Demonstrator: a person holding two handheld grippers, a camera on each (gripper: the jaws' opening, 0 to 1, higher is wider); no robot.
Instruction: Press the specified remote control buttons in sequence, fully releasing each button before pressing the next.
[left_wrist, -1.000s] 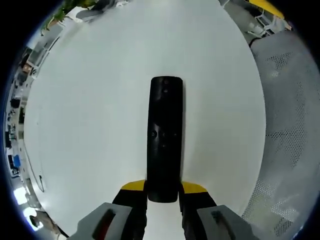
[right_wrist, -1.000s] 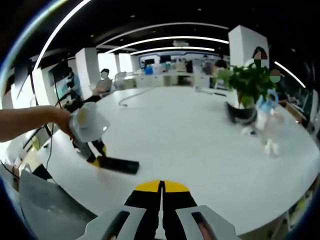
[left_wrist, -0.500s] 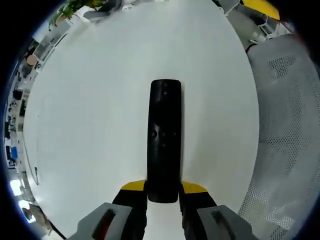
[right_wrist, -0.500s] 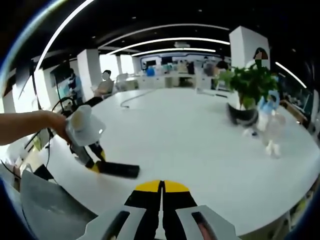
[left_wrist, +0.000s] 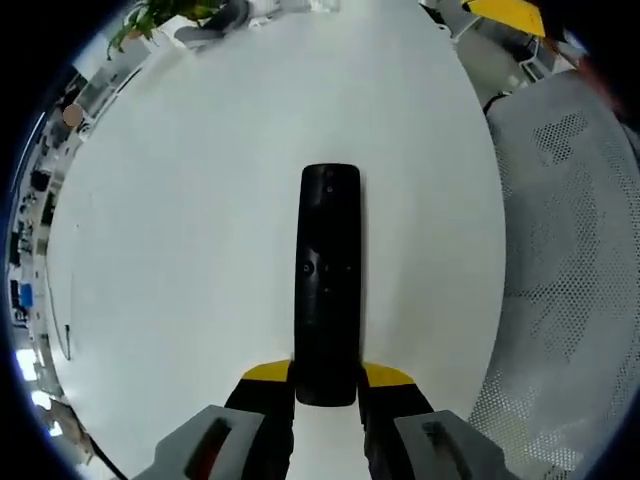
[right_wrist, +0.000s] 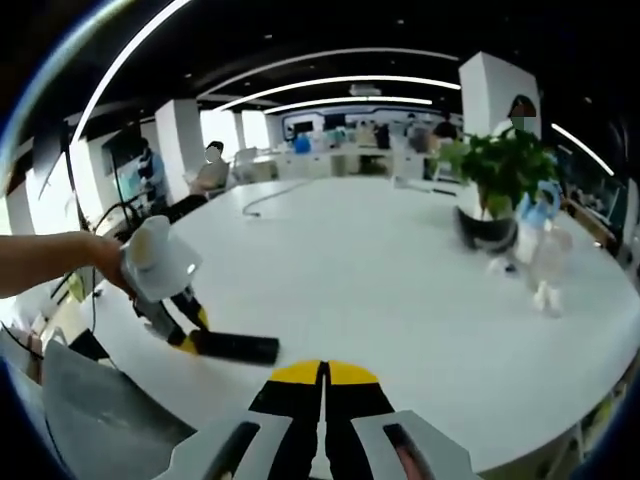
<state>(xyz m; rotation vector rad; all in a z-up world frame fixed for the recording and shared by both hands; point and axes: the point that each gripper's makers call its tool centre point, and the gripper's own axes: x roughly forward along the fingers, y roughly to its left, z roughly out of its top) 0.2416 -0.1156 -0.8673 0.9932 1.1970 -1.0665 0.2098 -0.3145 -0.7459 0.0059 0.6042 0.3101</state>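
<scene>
The left gripper (left_wrist: 326, 385) has its jaws clamped on the near end of a black remote control (left_wrist: 327, 280), which points straight away from it over the white tabletop (left_wrist: 180, 220). In the right gripper view the same remote (right_wrist: 234, 346) lies low over the tabletop's near left part, held out by a hand (right_wrist: 100, 255). The right gripper (right_wrist: 322, 385) hovers above the near edge, jaws pressed together on nothing. A potted plant (right_wrist: 490, 190) and a clear bottle (right_wrist: 545, 265) stand at the far right.
</scene>
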